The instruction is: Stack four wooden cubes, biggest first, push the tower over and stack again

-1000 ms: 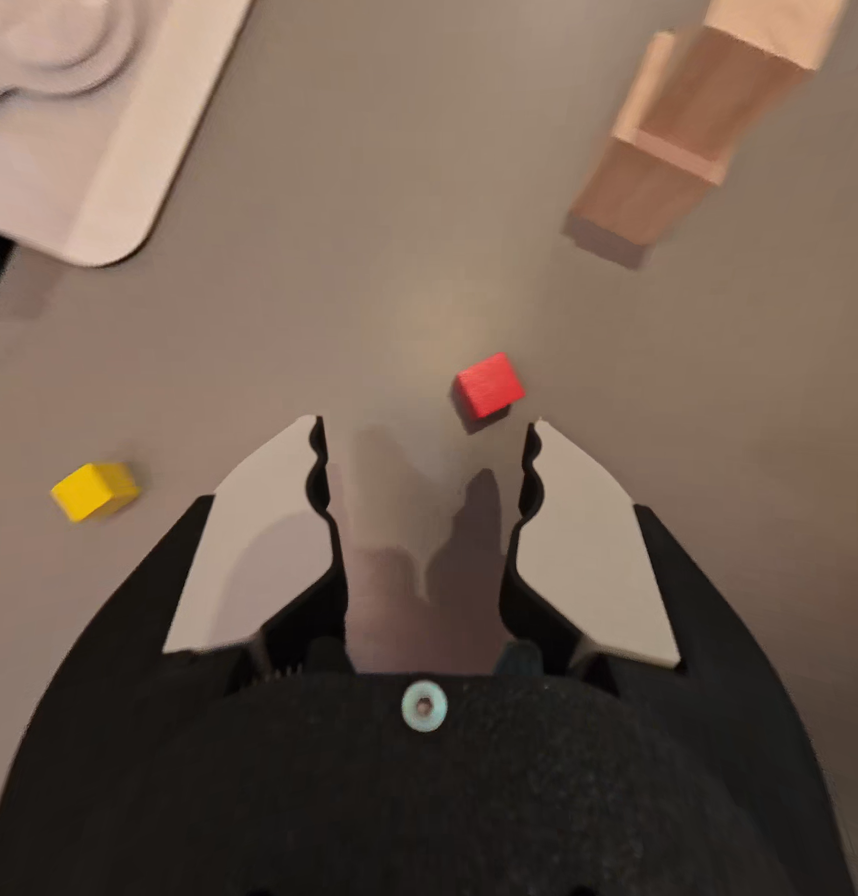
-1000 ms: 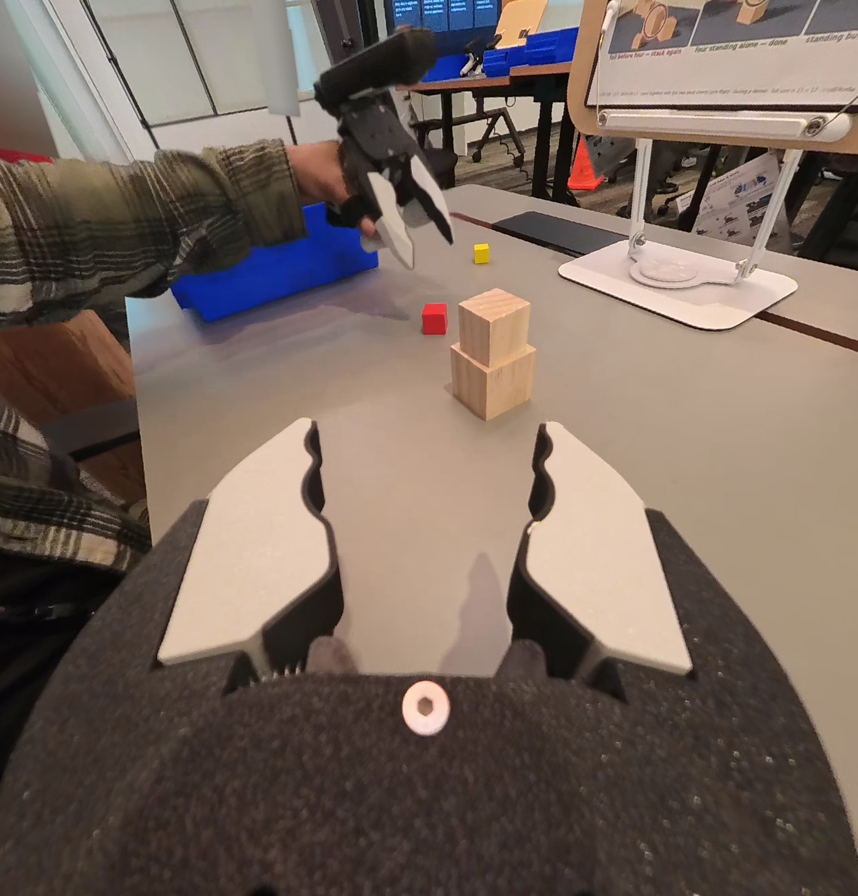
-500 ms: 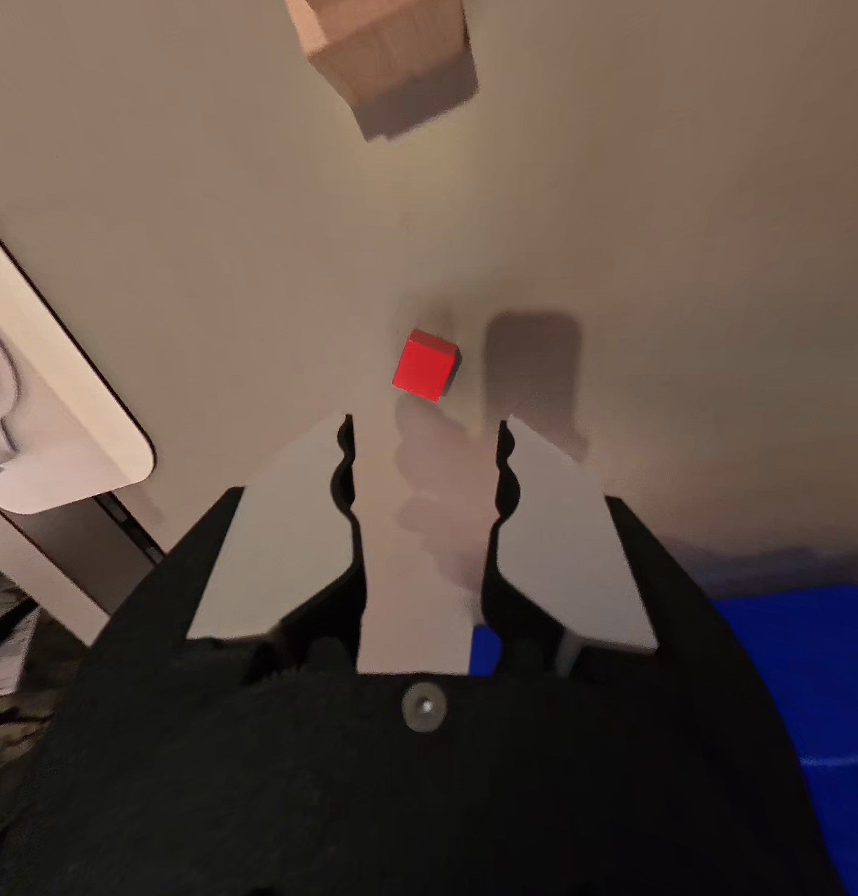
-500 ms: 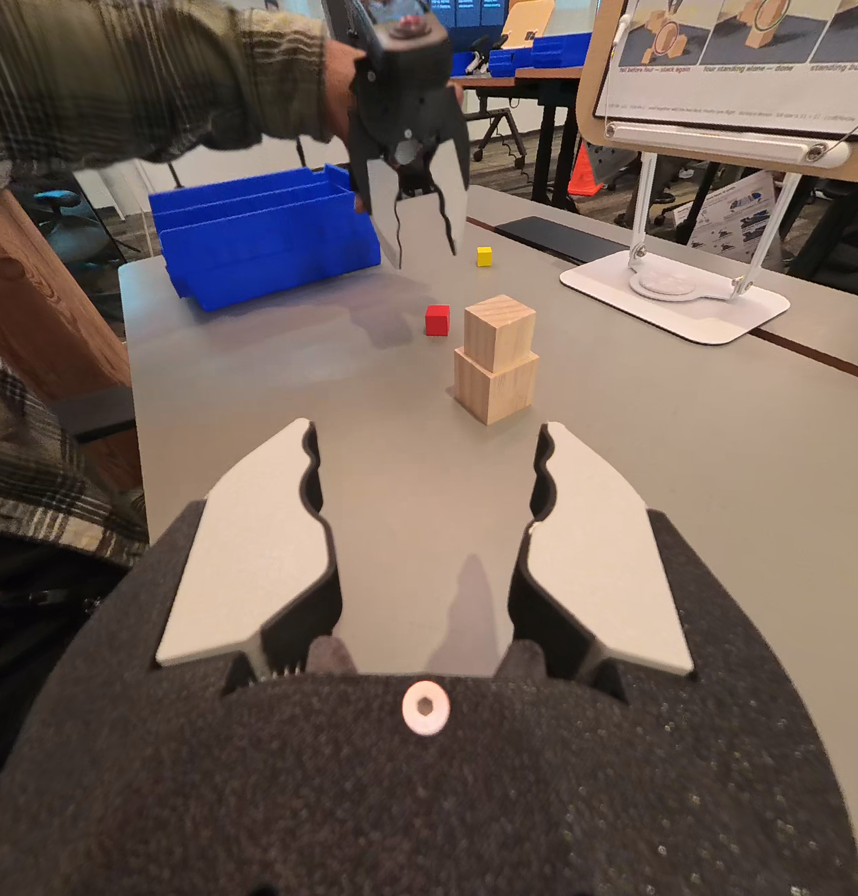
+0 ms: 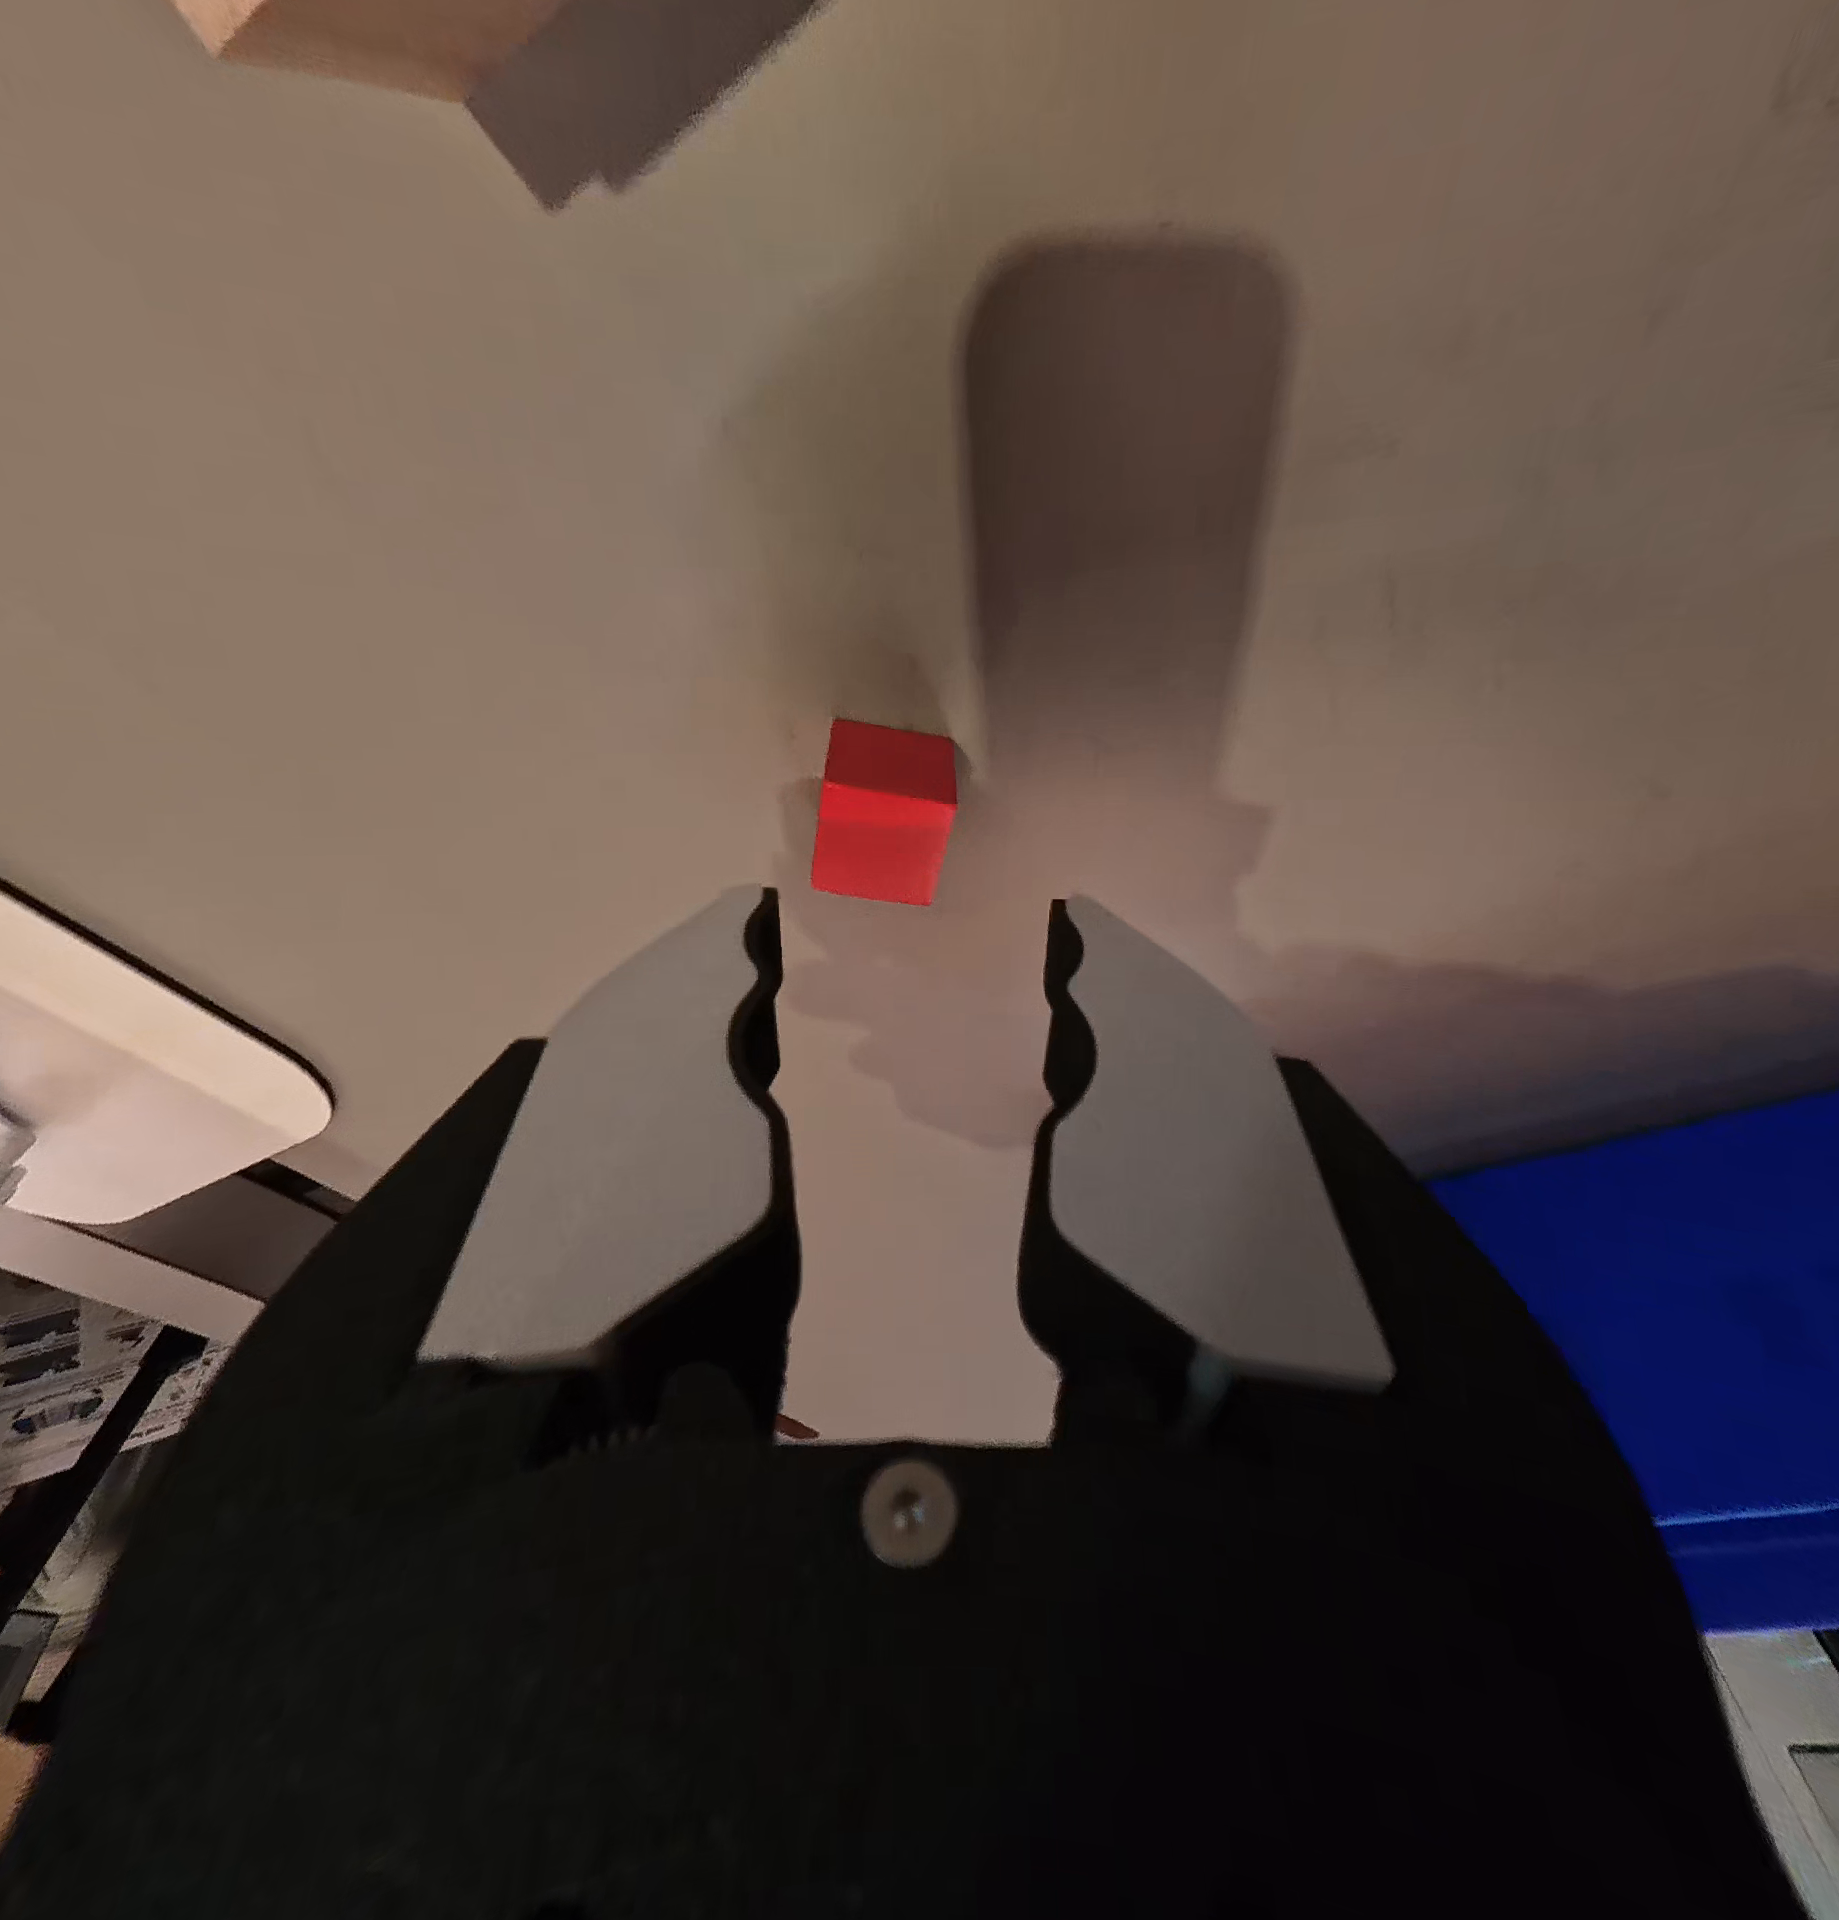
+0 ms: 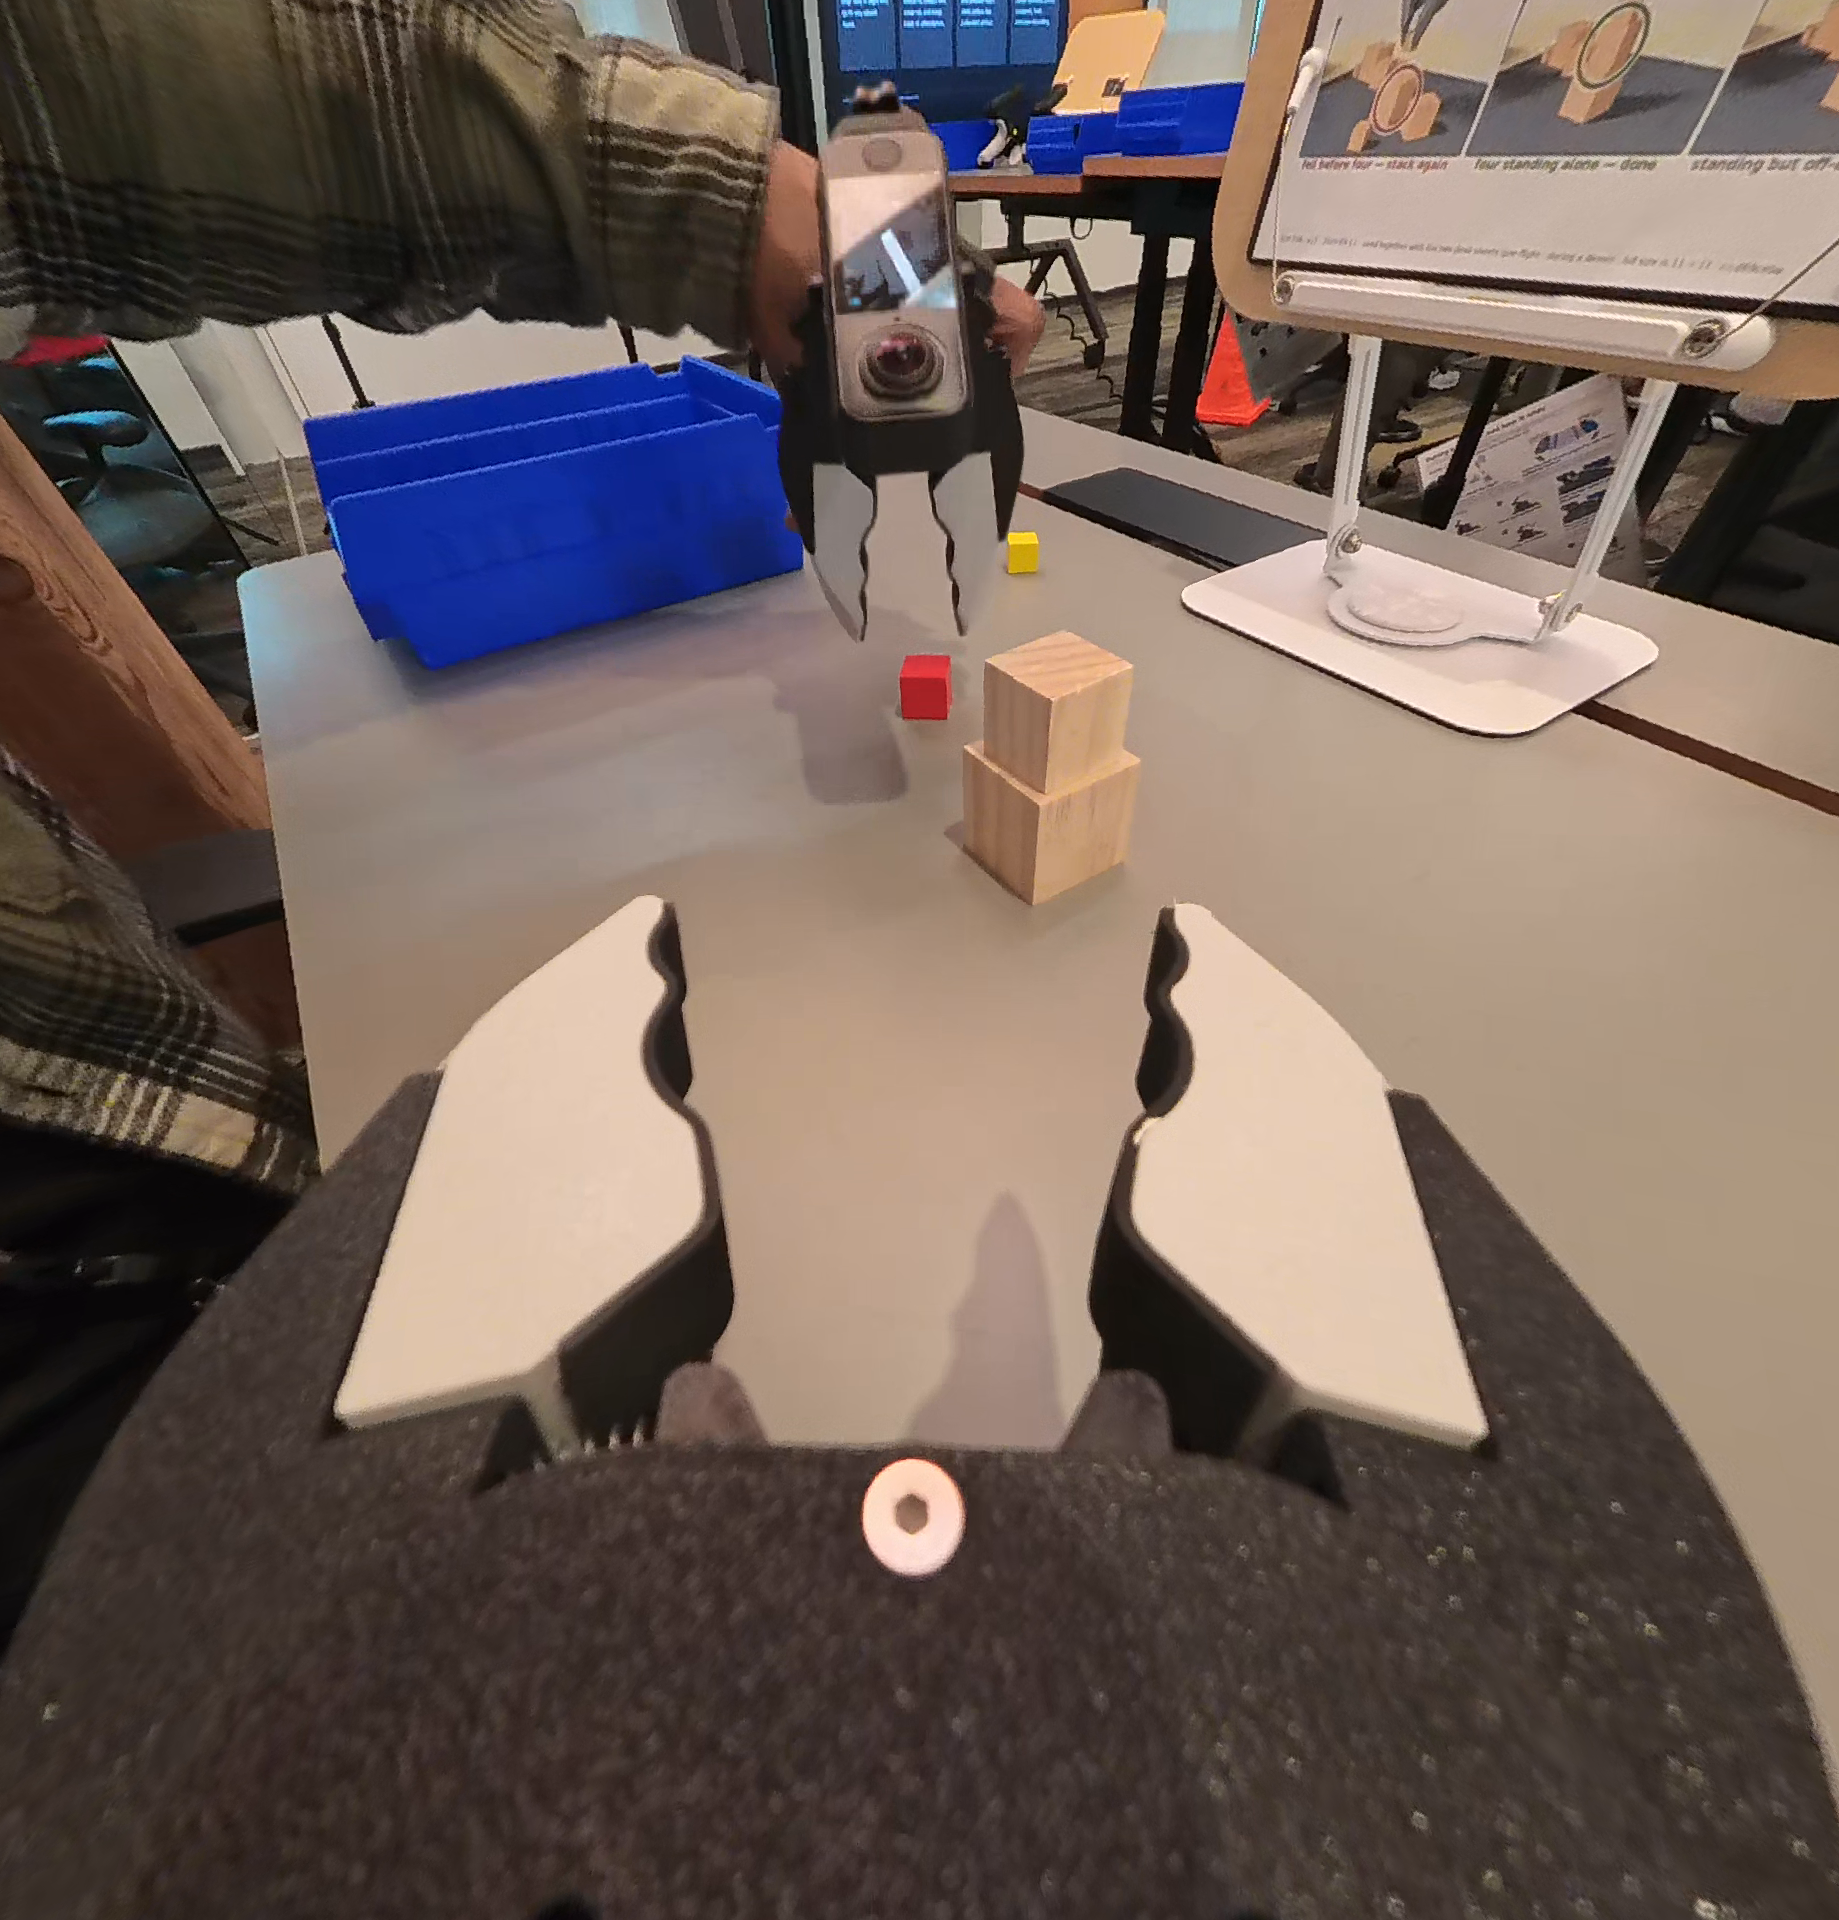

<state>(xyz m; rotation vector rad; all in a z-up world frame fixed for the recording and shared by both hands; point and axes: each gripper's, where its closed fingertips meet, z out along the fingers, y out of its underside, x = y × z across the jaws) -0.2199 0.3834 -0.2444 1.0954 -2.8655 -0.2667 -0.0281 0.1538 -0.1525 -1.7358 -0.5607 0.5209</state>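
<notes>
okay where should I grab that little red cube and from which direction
Take the red cube by two opposite flat side faces, coming straight down from above. It sits flat on the table, apart from the two-block wooden stack, so its sides look free. The left hand-held gripper hangs open above it, nearly lined up; its gap looks wider than the cube.

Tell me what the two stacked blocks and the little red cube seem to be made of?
The two stacked blocks look like bare, unpainted light wood: pale tan, with visible grain lines and a matte surface. The red cube is evenly coloured and smooth with no grain showing, so probably painted wood, though plastic cannot be ruled out by look alone.
</notes>
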